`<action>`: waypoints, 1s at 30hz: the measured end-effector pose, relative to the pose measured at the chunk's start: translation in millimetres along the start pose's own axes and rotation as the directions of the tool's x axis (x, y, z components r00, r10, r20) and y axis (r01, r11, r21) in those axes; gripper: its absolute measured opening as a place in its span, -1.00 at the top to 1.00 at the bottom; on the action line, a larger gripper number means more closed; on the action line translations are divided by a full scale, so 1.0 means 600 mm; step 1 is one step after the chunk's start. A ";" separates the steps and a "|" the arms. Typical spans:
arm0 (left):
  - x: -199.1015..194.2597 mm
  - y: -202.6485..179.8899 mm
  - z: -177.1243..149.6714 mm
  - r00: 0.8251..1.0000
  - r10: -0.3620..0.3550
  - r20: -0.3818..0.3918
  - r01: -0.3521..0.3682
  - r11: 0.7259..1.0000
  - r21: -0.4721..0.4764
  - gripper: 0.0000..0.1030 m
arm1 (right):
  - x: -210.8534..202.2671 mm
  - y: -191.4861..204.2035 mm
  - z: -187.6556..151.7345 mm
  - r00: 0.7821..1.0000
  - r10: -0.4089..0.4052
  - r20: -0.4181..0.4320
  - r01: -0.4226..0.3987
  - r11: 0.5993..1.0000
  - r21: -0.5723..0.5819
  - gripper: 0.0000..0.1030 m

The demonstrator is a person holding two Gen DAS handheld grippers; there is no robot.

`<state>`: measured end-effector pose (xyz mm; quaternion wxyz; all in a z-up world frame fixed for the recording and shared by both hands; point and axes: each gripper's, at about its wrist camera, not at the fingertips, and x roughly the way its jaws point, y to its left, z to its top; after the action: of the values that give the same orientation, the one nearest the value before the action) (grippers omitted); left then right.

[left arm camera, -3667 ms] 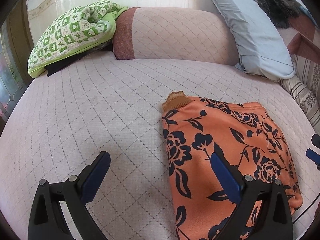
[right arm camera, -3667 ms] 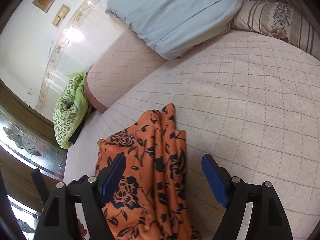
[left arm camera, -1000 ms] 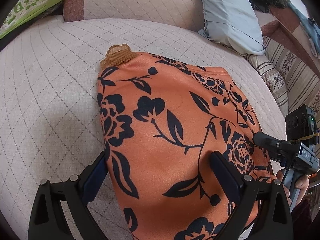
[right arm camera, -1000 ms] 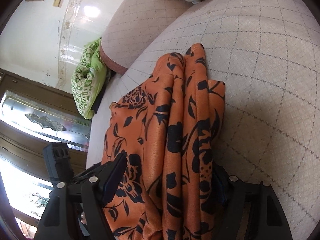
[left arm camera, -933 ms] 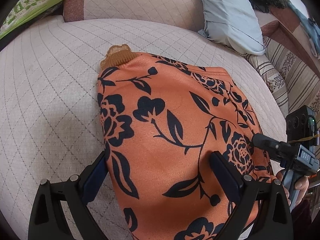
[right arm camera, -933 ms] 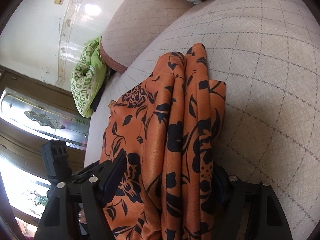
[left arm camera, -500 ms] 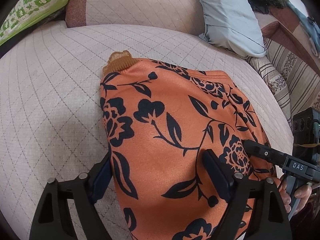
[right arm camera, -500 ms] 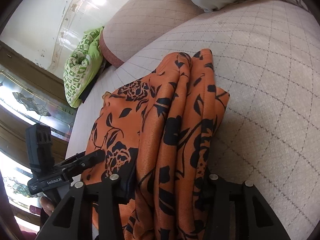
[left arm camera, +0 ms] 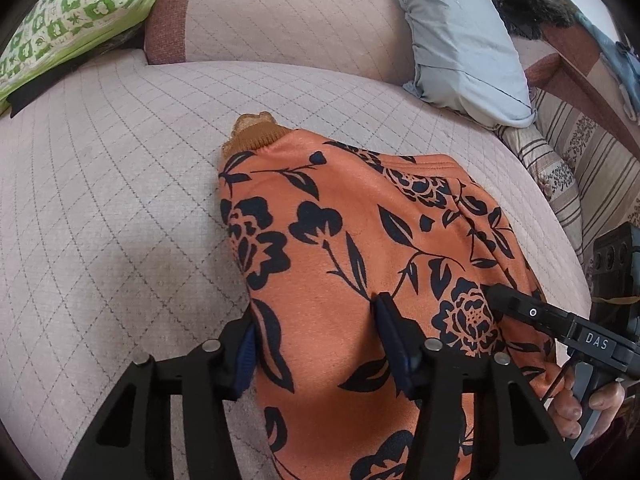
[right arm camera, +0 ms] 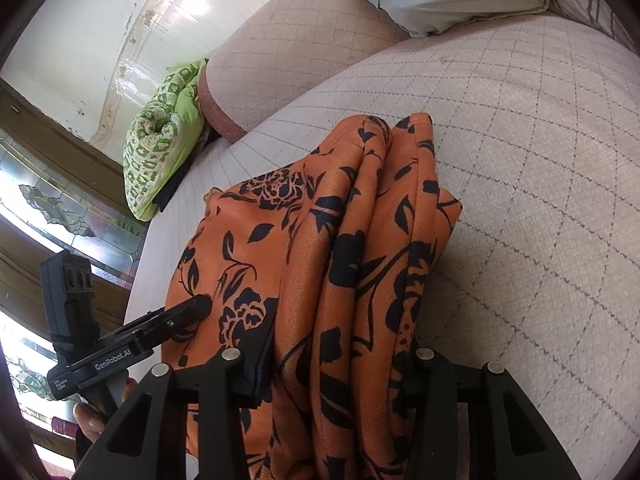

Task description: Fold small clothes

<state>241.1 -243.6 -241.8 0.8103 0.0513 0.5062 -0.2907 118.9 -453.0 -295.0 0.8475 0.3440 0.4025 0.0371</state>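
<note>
An orange garment with a black floral print (left arm camera: 360, 240) lies folded in several layers on the pinkish quilted sofa seat (left arm camera: 100, 200). A brown ribbed cuff (left arm camera: 256, 134) sticks out at its far left corner. My left gripper (left arm camera: 320, 348) is closed on the garment's near left edge. My right gripper (right arm camera: 340, 352) is closed on the stacked folds at the garment's near right edge (right arm camera: 360, 240). Each gripper shows in the other's view: the right one (left arm camera: 560, 328) and the left one (right arm camera: 132, 344).
A green patterned blanket (left arm camera: 68, 16) lies at the far left. A light blue pillow (left arm camera: 460, 32) leans on the sofa back (left arm camera: 280, 20). Striped floral cushions (left arm camera: 568, 168) sit at the right. A glass door (right arm camera: 48, 208) is left of the sofa.
Both grippers moved in over the garment's near edge and their jaws have closed on it, from wide open one second ago. The garment's near edge has bunched up.
</note>
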 end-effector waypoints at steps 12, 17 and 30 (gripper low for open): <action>-0.034 0.002 -0.009 1.000 0.006 0.025 -0.006 1.000 0.004 0.05 | -0.015 0.037 0.001 0.999 0.009 0.050 -0.009 1.000 -0.011 0.10; -0.047 0.003 -0.010 0.999 0.009 0.044 -0.009 1.000 -0.004 0.06 | -0.024 0.057 0.000 0.997 0.033 0.067 -0.031 0.999 -0.028 0.10; -0.006 0.016 -0.011 0.999 0.014 -0.046 -0.016 0.999 -0.030 -0.65 | 0.022 -0.007 0.007 0.996 -0.044 -0.077 0.053 0.992 0.114 -0.25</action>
<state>239.8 -232.0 -243.8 0.8015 0.0494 0.5284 -0.2757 130.0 -454.3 -304.3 0.8111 0.3812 0.4436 0.0058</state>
